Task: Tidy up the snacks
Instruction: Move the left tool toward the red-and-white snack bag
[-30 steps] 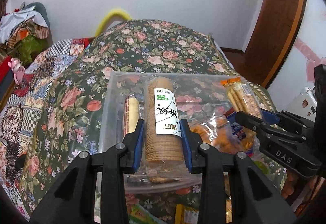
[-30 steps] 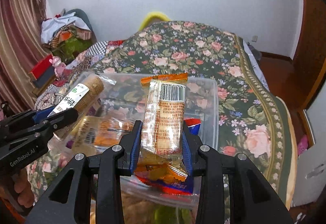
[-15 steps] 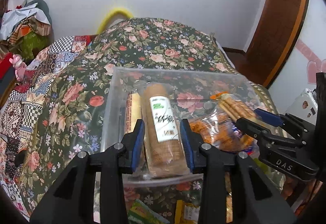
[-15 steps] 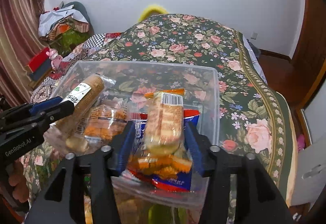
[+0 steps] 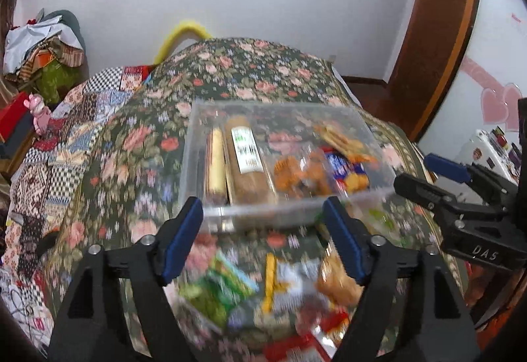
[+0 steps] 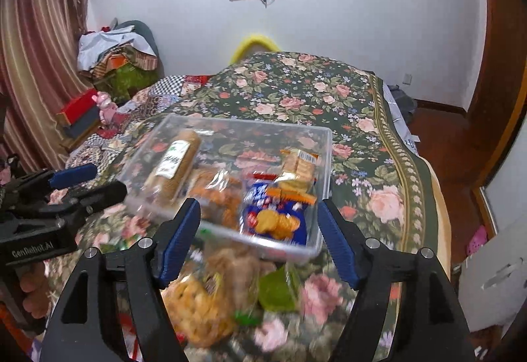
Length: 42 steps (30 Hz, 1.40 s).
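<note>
A clear plastic bin (image 5: 197,118) sits on the floral bedspread; it also shows in the right wrist view (image 6: 324,144). Inside lie a round cracker sleeve with a white label (image 5: 245,161) (image 6: 173,164), an orange-ended cracker pack (image 6: 298,166), a blue biscuit bag (image 6: 275,217) and an orange snack bag (image 5: 296,174). My left gripper (image 5: 263,236) is open and empty just before the bin's near wall. My right gripper (image 6: 258,236) is open and empty at the bin's near right corner.
Several loose snack packets lie on the bedspread in front of the bin, blurred: a green pack (image 5: 214,292) and a tan bag of snacks (image 6: 194,306). A clothes pile (image 6: 115,55) sits far left. A wooden door (image 5: 438,32) stands right.
Both grippers opened and let go of their packs, which now lie in the bin. Both grippers drew back toward me and rose, so the loose snacks in front came into view.
</note>
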Available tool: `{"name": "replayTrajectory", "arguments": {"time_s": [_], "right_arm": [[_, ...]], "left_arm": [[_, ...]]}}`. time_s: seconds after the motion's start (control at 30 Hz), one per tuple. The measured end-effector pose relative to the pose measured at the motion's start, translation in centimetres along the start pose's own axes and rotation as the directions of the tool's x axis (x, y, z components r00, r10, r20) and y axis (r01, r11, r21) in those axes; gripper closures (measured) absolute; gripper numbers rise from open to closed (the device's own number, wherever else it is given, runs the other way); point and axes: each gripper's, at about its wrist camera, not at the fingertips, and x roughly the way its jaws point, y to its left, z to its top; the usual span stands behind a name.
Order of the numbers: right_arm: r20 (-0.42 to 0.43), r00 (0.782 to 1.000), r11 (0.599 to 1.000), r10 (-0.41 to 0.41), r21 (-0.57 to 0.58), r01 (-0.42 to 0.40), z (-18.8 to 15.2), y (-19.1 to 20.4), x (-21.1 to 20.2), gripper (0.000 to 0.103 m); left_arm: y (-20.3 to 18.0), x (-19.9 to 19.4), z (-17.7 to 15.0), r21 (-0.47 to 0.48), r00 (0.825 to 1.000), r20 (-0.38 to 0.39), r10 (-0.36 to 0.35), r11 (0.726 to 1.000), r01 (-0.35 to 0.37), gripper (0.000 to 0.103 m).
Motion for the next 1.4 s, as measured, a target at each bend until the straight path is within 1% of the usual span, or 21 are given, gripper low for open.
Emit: {"name": "replayTrajectory", "arguments": {"time_s": [0.1, 0.23, 0.33, 0.43, 0.57, 0.63, 0.77, 0.83, 0.9, 1.03, 1.13, 1.2, 1.3, 1.4], "right_arm": [[0.004, 1.0, 1.0, -0.01, -0.025, 0.011, -1.2, 0.7, -1.1, 0.032], [-0.003, 1.0, 0.999, -0.006, -0.041, 0.006, -2.8, 1.0, -2.3, 0.031], [-0.012, 1.0, 0.999, 0.005, -0.031, -0.005, -4.0, 1.0, -3.0, 0.031], [-0.023, 1.0, 1.0, 0.012, -0.022, -0.012, -5.2, 0.9, -3.4, 0.031], [-0.036, 0.999, 1.0, 0.023, 0.008, -0.023, -6.4, 0.5, -3.7, 0.031], [-0.043, 0.999, 0.999, 0.025, 0.023, -0.024, -7.0, 0.3, -3.8, 0.031], [-0.06, 0.998, 0.999, 0.03, 0.047, -0.027, -8.0, -0.1, -3.8, 0.031], [-0.073, 0.997, 0.998, 0.035, 0.054, -0.032, -8.4, -0.2, -3.6, 0.031], [-0.081, 0.996, 0.998, 0.037, 0.052, -0.033, -8.8, -0.1, -3.4, 0.031], [-0.094, 0.994, 0.998, 0.052, 0.048, -0.047, -9.2, 0.5, -2.9, 0.031], [-0.108, 0.992, 0.997, 0.07, 0.033, -0.066, -9.6, 1.3, -2.2, 0.031], [-0.115, 0.99, 0.997, 0.077, 0.011, -0.077, -9.7, 2.1, -1.9, 0.031], [-0.122, 0.988, 0.995, 0.092, -0.02, -0.095, -9.8, 3.1, -1.4, 0.033], [-0.134, 0.986, 0.994, 0.099, -0.037, -0.105, -9.5, 3.6, -0.5, 0.036]], "left_arm": [[-0.5, -0.8, -2.1, -0.008, 1.0, -0.025, 0.0, 1.0, -0.001, 0.018], [-1.6, -1.3, -5.0, 0.001, 0.998, -0.063, -0.003, 1.0, 0.003, 0.015], [-2.5, -1.2, -7.0, 0.002, 0.994, -0.108, -0.008, 1.0, 0.008, 0.015], [-3.3, -1.0, -8.8, -0.005, 0.989, -0.149, -0.013, 1.0, 0.012, 0.015], [-4.4, -0.1, -11.0, -0.027, 0.976, -0.215, -0.019, 1.0, 0.013, 0.014], [-5.0, 0.3, -11.8, -0.018, 0.972, -0.234, -0.017, 1.0, 0.013, 0.014], [-5.8, 0.6, -12.9, 0.048, 0.974, -0.221, 0.041, 0.998, -0.031, 0.014], [-5.7, 0.6, -13.4, 0.083, 0.975, -0.212, 0.065, 0.995, -0.048, 0.012], [-5.1, 0.4, -13.5, 0.09, 0.977, -0.2, 0.078, 0.994, -0.061, 0.007], [-3.2, 0.5, -13.7, 0.083, 0.976, -0.198, 0.089, 0.994, -0.074, 0.007], [-1.8, 1.0, -13.7, 0.092, 0.975, -0.19, 0.115, 0.991, -0.099, 0.007], [-0.9, 0.9, -13.5, 0.081, 0.974, -0.196, 0.116, 0.992, -0.102, 0.007], [0.2, -0.2, -13.1, 0.031, 0.979, -0.186, 0.082, 0.996, -0.078, 0.007], [0.7, -1.3, -13.1, 0.005, 0.982, -0.179, 0.065, 0.998, -0.065, 0.007]]}}
